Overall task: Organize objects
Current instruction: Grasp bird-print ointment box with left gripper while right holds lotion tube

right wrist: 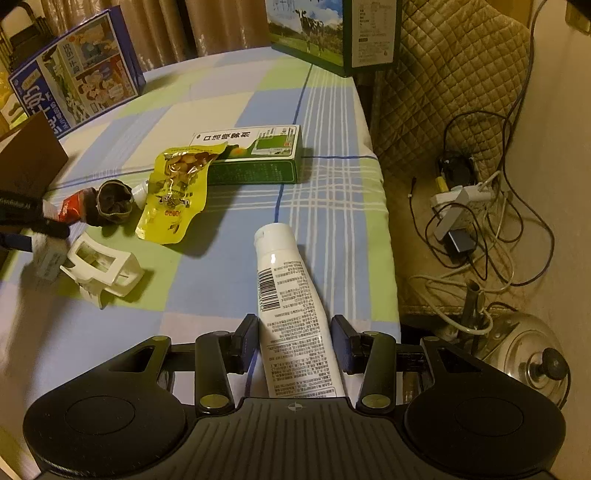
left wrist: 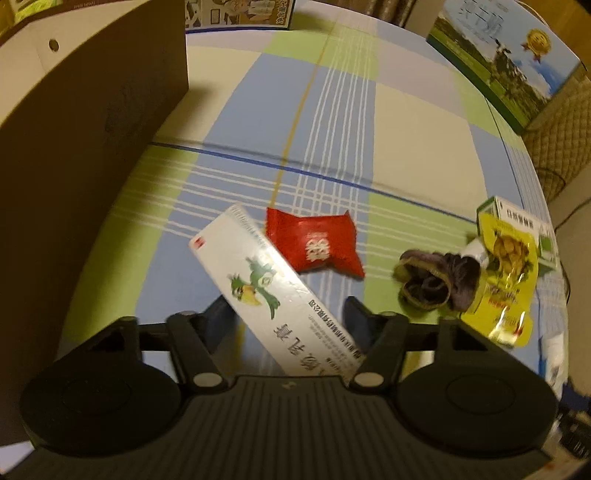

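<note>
Left gripper: clamped on a long white carton printed with a green bird and black characters, held slantwise, far end tipped up to the left, above the checked cloth of the table. Just beyond it, a red candy packet with a white emblem, lying flat. Further right, a crumpled dark purple scrunchie, touching a glossy yellow snack pouch that overlaps a green-and-white box. To the left, the wall of a brown cardboard box, standing tall.

Right gripper: jaws spread around a white tube, left finger against it, right finger a little apart; whether gripping firmly, cannot tell. Tube lying lengthwise on the table near the right edge, cap pointing away, barcode and fine print facing up. To the left, a white claw hair clip on the cloth. Beyond it, the scrunchie beside the yellow pouch, pouch leaning onto the green box, which lies on its long side. At the back, a blue printed carton and a green landscape carton, both upright. Off the table to the right, tangled cables and a metal kettle on the floor.
</note>
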`<action>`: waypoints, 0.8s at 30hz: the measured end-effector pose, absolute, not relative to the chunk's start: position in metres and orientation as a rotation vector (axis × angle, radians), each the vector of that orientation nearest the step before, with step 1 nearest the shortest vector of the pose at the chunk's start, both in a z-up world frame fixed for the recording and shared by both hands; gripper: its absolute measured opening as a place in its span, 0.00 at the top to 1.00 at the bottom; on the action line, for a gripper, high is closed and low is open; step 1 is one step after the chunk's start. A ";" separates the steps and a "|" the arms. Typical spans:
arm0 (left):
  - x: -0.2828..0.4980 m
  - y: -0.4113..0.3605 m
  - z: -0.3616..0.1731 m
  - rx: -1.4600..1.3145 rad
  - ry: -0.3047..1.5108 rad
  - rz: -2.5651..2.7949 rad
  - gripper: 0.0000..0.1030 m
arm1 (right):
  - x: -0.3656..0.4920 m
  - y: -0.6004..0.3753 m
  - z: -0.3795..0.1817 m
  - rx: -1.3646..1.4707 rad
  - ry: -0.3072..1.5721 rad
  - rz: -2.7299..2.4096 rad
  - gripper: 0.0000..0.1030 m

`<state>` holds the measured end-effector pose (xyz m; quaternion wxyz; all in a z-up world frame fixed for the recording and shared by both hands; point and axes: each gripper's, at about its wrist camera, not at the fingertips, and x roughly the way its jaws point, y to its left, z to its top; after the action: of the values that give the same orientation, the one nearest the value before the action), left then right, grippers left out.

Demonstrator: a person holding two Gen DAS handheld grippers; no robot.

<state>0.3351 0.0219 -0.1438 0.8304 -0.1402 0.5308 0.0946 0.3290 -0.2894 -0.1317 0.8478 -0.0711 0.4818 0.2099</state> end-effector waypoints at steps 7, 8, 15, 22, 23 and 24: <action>0.301 0.037 -0.142 -0.183 1.144 0.173 0.67 | 0.328 -0.285 -0.132 -0.174 1.015 0.442 0.61; 0.294 0.039 -0.141 -0.161 1.151 0.167 0.67 | 0.328 -0.285 -0.132 -0.180 1.014 0.442 0.61; 0.277 0.043 -0.140 -0.117 1.166 0.149 0.59 | 0.329 -0.274 -0.135 -0.251 0.988 0.446 0.61; 0.293 0.039 -0.142 -0.090 1.151 0.152 0.56 | 0.341 -0.269 -0.138 -0.250 0.962 0.454 0.60; 0.295 0.039 -0.142 -0.086 1.150 0.148 0.56 | 0.343 -0.269 -0.138 -0.252 0.959 0.455 0.60; 0.296 0.038 -0.143 -0.083 1.149 0.147 0.58 | 0.344 -0.268 -0.138 -0.254 0.957 0.454 0.60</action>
<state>0.2956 0.0381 -0.1427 0.8362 -0.0391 0.5426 0.0692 0.3438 -0.2678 -0.1379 0.8553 -0.1207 0.4553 0.2159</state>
